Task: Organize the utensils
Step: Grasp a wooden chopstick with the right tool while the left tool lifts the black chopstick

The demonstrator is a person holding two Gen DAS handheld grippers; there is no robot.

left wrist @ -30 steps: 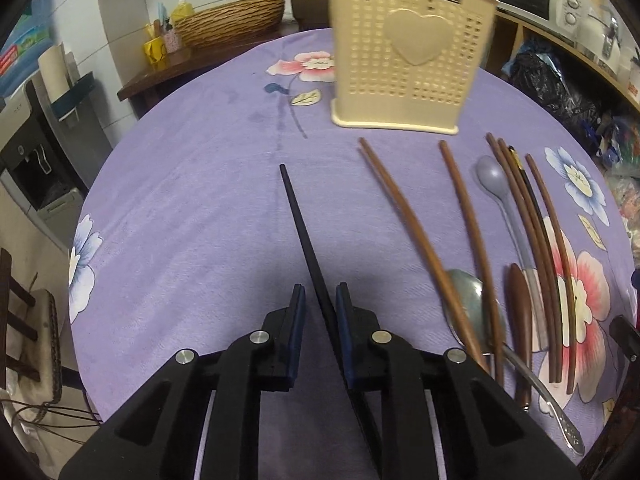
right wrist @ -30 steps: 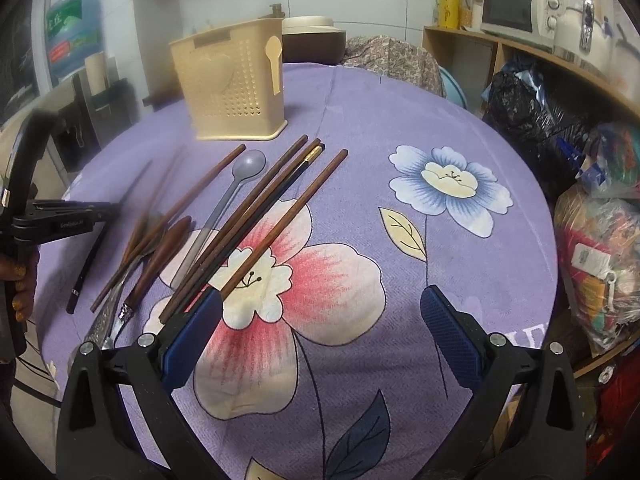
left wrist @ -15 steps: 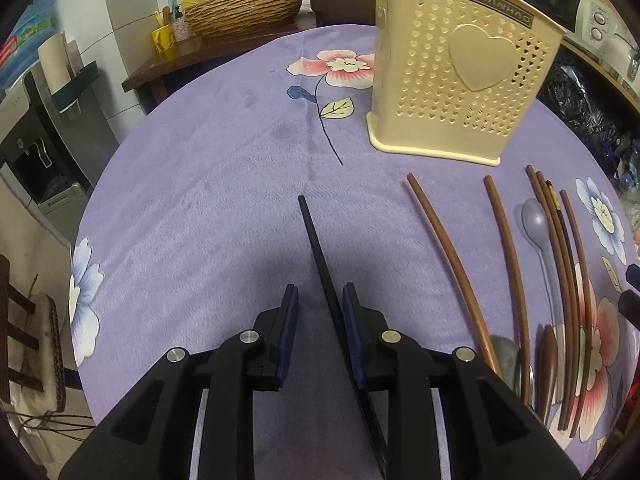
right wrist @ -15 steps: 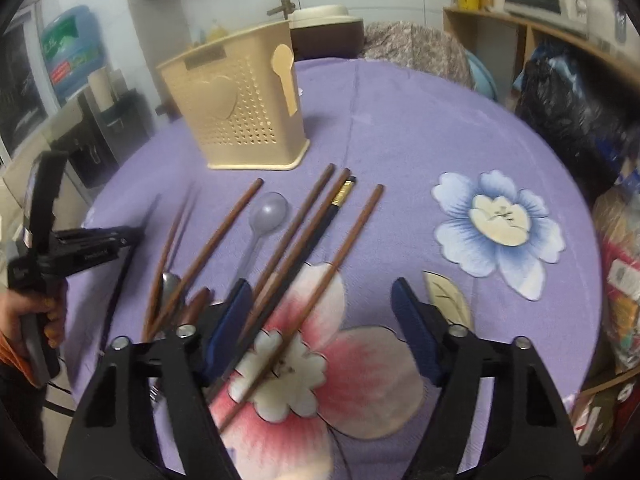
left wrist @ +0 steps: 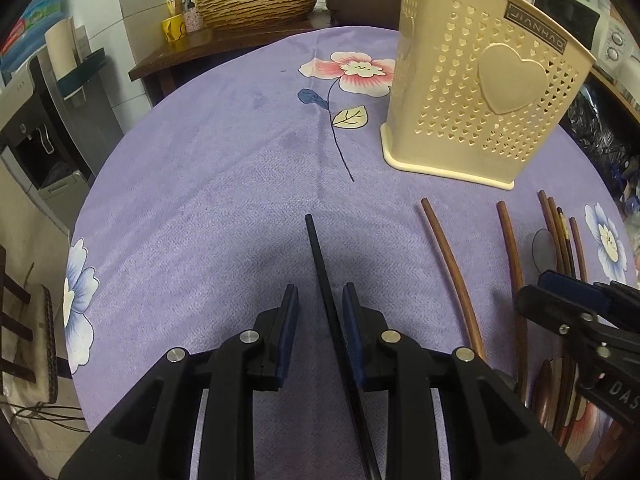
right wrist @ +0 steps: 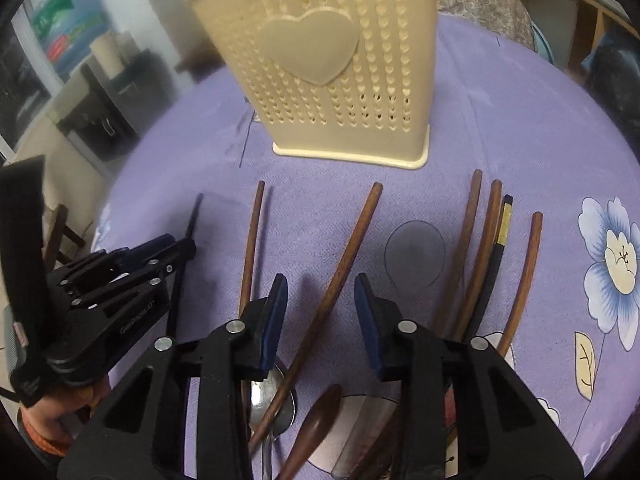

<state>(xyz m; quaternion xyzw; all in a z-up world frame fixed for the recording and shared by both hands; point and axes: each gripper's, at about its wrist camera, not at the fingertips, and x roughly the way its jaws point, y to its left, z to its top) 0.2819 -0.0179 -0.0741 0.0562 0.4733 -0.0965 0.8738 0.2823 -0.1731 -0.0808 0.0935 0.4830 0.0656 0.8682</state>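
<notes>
Two tools work over the purple flowered desk (left wrist: 200,208). At lower centre of the left wrist view, the left tool (left wrist: 318,320) has its jaws apart around a black chopstick (left wrist: 320,256), which lies against the right pad with a gap on the other side. At lower centre of the right wrist view, the right tool (right wrist: 320,308) has its jaws apart around a brown chopstick (right wrist: 348,248) lying on the cloth. More brown chopsticks (right wrist: 480,240) and a grey spoon (right wrist: 416,252) lie to the right. The cream utensil holder (right wrist: 332,68) stands upright at upper centre.
</notes>
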